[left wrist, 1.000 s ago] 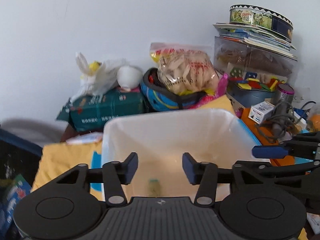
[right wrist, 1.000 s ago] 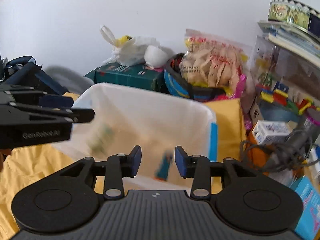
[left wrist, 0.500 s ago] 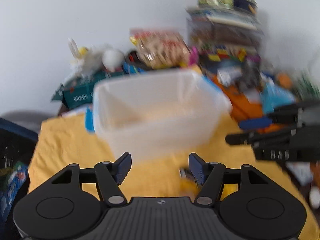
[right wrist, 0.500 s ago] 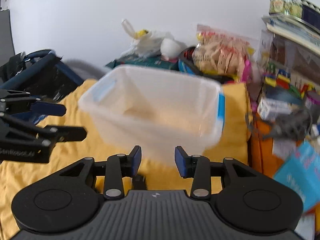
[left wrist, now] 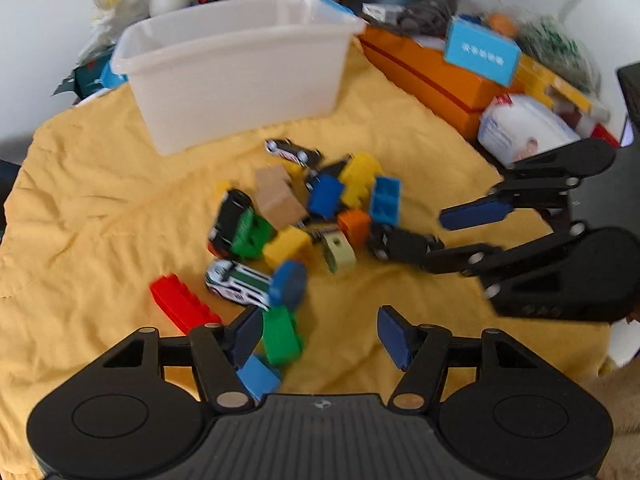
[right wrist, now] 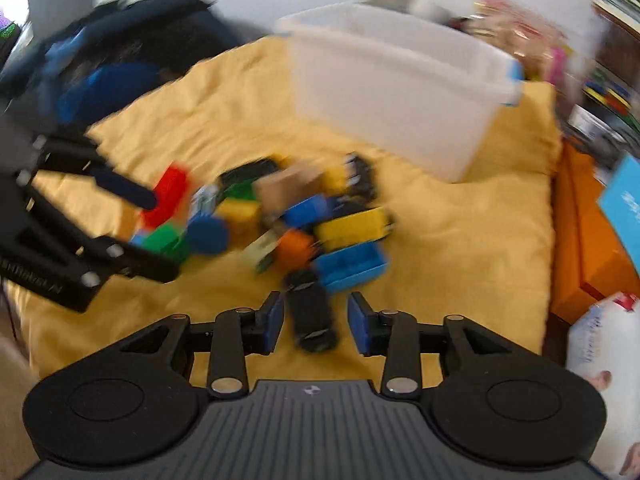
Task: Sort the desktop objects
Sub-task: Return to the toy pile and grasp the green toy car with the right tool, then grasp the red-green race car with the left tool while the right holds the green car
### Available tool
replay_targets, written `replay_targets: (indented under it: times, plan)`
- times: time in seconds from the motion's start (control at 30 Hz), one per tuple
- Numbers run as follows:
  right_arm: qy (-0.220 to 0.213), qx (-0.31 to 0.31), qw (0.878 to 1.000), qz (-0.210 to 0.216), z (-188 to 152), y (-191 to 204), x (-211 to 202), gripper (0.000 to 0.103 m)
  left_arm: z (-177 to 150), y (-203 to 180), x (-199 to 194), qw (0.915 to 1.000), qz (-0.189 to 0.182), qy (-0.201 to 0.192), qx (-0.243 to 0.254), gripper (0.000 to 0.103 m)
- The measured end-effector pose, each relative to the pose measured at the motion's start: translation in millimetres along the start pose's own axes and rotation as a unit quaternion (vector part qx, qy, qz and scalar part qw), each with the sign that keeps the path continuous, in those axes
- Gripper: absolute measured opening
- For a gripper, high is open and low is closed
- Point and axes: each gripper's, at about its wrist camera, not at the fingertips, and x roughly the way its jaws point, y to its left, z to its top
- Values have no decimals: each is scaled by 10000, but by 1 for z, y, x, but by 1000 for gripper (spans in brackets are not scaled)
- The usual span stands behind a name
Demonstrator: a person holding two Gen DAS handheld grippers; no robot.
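Landmark for all positions: the white plastic bin (left wrist: 240, 64), standing at the far edge of the yellow cloth (left wrist: 80, 208).

Left side. The left claw (left wrist: 320, 338) stands wide and carries nothing. A green block (left wrist: 280, 336) lies just beside its left pad, on the side of the pile farthest from the bin. A red brick (left wrist: 182, 306) and a white-and-green toy car (left wrist: 238, 282) lie a little nearer the bin, left of the claw's centre line.

Centre. The toy pile sits on the cloth in front of the bin and well apart from it. It includes a tan cardboard box (left wrist: 278, 198), a yellow brick (left wrist: 358, 178) and a blue brick (left wrist: 386, 200).

Right side. The right claw (right wrist: 316, 324) is moderately open and not gripping. A black toy car (right wrist: 310, 316) lies directly between its pads, at the pile's edge away from the bin. The car's long axis runs along the claw's approach, so the pads face its two long sides. Contact cannot be confirmed because of blur.

Judgement: the right claw is the nearer and better aligned. The car appears the likely first pick, and closing should suffice.
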Motion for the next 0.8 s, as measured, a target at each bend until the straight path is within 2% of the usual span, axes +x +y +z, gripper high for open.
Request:
replay_targets:
  times: [0.13,0.27,0.3,0.43,0.53,0.6,0.67,0.7,0.8]
  plan:
    - [160,-475,9983,-281,-1,21,16,31,-2,-4,-1,10000,11,19,30,67]
    - [377,-1083,9912,-669,-3,32,34,29,-7,0,2,9998,53,144,-142,67]
    - [397,-1168,9898,-706,-7,33,36,26,-9,1,1,9998,46,135,-163,67]
    - [399,-1103,9899,-798,-12,29,38,21,-11,0,-3,9999,85,40,-131,67]
    - [478,-440,9972,-358,-9,14,27,19,1,9,-3,9993,328,-123,-114,67]
    - [542,373,9973,317,-8,-2,15,19,16,20,2,9979,613,-209,-68,67]
    - [745,1136,9844,1118,-10,-17,11,19,33,37,9,9959,848,-275,-169,67]
    - [796,1461,9756,1435,-13,-23,11,19,41,49,15,9959,796,-283,-329,67]
    - [814,2304,9516,1863,-26,-39,18,19,57,83,39,9944,117,-247,-1017,64]
